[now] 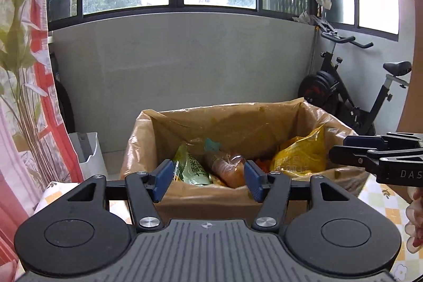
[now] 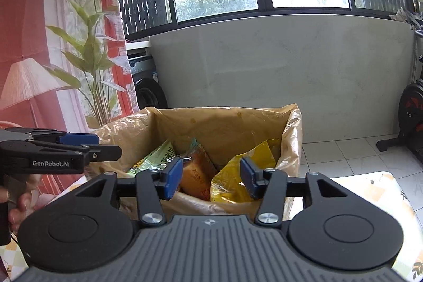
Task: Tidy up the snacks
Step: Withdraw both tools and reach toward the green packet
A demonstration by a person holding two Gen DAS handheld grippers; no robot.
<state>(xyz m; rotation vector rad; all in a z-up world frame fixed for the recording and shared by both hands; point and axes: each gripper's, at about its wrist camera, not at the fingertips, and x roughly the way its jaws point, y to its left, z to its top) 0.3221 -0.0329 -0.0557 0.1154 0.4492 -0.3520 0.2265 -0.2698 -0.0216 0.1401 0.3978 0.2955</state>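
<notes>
Snacks sit in the lined cardboard box (image 1: 238, 123), centre of both wrist views: green rice-cracker packet (image 1: 191, 168) at left, orange packet (image 1: 228, 171) in the middle, yellow bag (image 1: 301, 155) at right. Box stands on the checked table (image 1: 380, 200).

My left tongs (image 1: 208, 180) are spread, nothing between the pads, hovering at the near rim. My right tongs (image 2: 211, 179) are also parted and empty; in the left view they show at the right edge.

Risks, as I judge them: the thin plastic liner (image 2: 293, 139) drapes loosely over the rim, so a pad could snag it and drag the box. Slick packets overlap; a shallow pinch may slip or lift two. Both tongs crowd one opening, so a collision is possible.
</notes>
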